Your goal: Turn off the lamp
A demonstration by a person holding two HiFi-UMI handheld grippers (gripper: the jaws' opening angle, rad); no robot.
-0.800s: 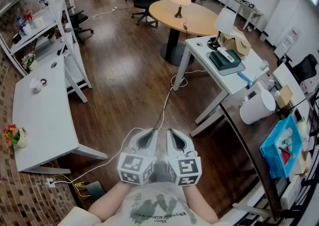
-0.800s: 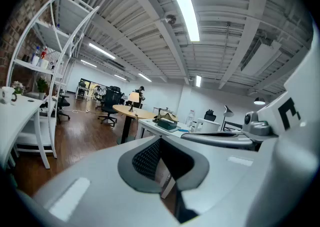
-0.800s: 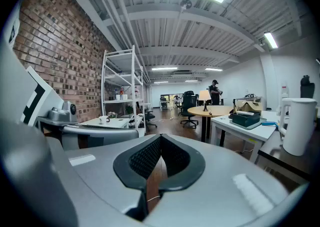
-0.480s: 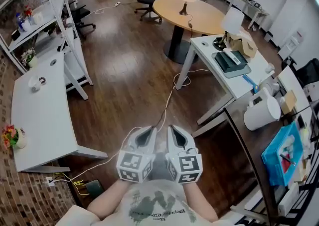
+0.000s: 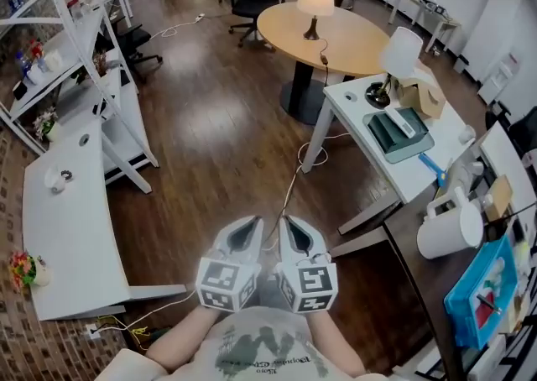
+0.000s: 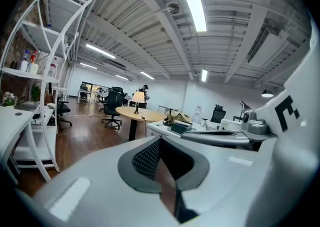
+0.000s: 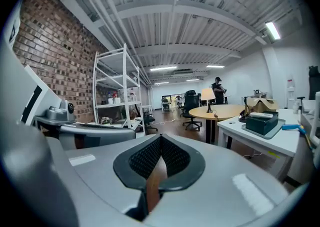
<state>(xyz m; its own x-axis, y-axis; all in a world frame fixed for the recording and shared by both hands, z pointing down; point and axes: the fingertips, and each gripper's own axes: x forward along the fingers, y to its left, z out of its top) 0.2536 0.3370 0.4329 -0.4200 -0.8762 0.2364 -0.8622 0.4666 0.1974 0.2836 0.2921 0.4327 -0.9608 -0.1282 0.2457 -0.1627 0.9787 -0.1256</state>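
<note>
**A:** Entry one, lamp: location?

**B:** Lit, upright on the round table at the room's far end, well apart from both grippers. A second, white-shaded lamp stands on the nearer white table.

**A:** Entry two, left gripper and right gripper?

**B:** Side by side, low, near the body. Fingers on each are pressed together, empty. Probably idle during the approach.

**A:** Changes?

**B:** Both tables have slid lower and rightward in the head view. The grippers are unchanged.
</note>
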